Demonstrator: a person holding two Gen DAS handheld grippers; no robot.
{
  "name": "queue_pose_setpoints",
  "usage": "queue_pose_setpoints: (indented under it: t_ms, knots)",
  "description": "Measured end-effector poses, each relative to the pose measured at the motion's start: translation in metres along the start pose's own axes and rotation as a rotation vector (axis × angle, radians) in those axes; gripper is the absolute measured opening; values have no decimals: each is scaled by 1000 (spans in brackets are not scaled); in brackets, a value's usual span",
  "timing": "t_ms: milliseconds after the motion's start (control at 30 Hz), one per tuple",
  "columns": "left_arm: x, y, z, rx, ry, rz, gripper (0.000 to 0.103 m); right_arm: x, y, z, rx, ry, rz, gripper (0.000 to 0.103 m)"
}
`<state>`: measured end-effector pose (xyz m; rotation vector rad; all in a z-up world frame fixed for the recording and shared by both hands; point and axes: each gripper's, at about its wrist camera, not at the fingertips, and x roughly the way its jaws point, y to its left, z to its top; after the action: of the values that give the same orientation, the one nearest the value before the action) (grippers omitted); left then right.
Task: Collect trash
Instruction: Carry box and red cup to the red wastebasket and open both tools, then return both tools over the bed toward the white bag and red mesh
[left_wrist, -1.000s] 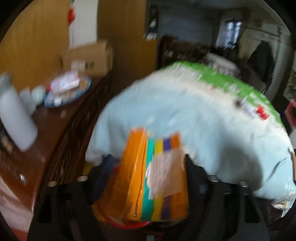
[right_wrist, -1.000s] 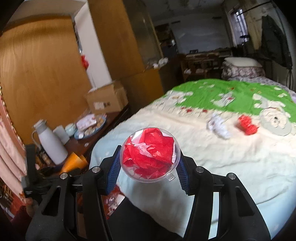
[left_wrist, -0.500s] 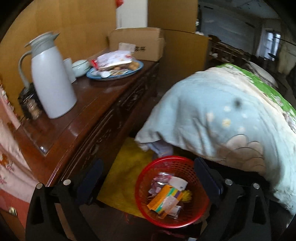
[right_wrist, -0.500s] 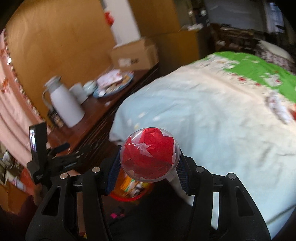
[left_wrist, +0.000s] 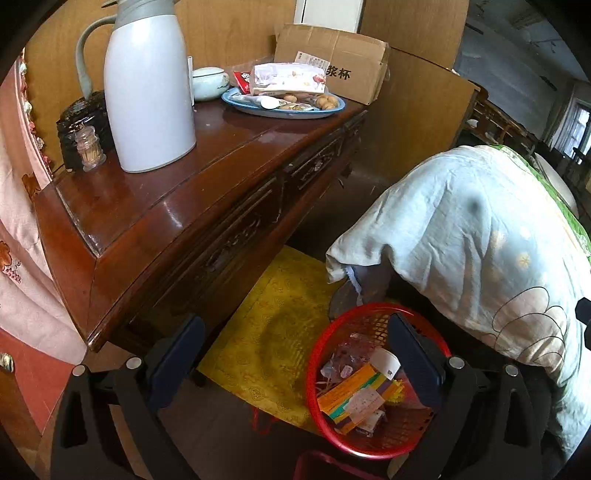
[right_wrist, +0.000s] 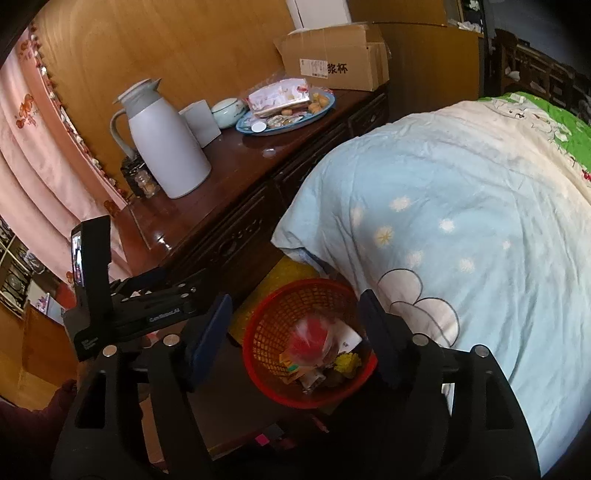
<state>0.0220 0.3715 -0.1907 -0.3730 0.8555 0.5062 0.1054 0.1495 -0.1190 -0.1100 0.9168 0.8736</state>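
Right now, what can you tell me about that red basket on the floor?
The red basket is a round, open-topped bin of what looks like plastic lattice. It stands upright on the floor, partly on a yellow mat, between the dark wooden sideboard and the bed's hanging blue quilt. Inside lie an orange striped carton, clear wrappers, a white tag and something yellow. In the right wrist view a blurred clear cup of red paper shows over it. Neither claw touches it.

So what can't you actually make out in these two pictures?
- Red ball, right view: blurred, so landed or falling is unclear.
- Basket, left view: the right claw's finger covers part.
- Box label, both views: print too small.
- Under the bed, both views: quilt hides it.
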Motion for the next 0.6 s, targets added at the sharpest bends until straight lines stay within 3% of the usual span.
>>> queue_pose_setpoints:
  t_ms: [200, 600]
  knots:
    - [-4, -11, 0, 20, 10, -35, 97, -13, -17, -2, 54, -25, -5, 70]
    - [-72, -80, -2, 209, -139, -77, 97, -84, -45, -23, 115, -174, -47, 73]
